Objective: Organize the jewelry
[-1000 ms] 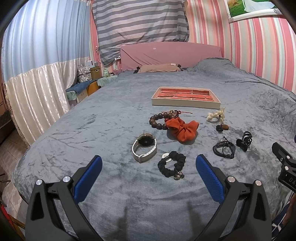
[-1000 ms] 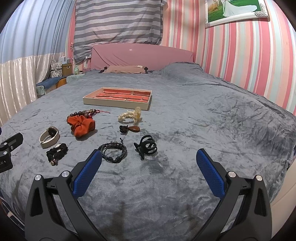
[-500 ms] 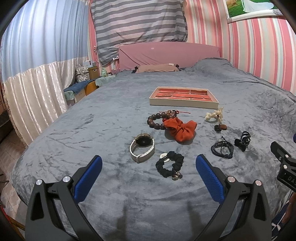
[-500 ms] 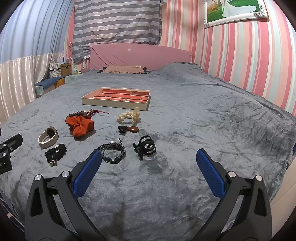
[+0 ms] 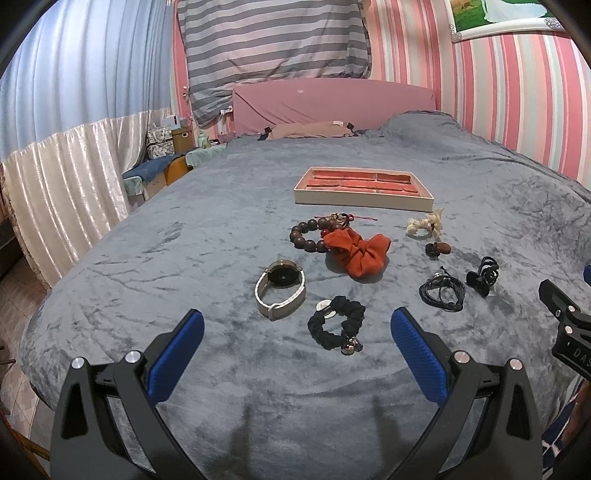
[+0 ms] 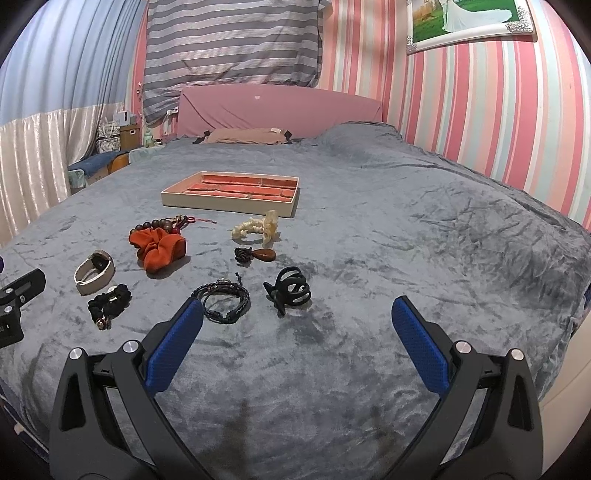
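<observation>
Both my left gripper (image 5: 295,339) and right gripper (image 6: 297,328) are hanging wide open, empty; black scrunchie (image 5: 337,326) lying just ahead of the left.

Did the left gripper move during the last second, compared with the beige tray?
Yes. The left gripper drifted slightly right: the beige jewelry tray with red lining sits a little further left in its view, and the jaws are open.

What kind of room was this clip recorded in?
Most likely a home bedroom. The jewelry lies on a wide bed covered by a grey blanket, with a pink headboard and a pillow at the far end, and a framed photo on the striped wall.
</observation>
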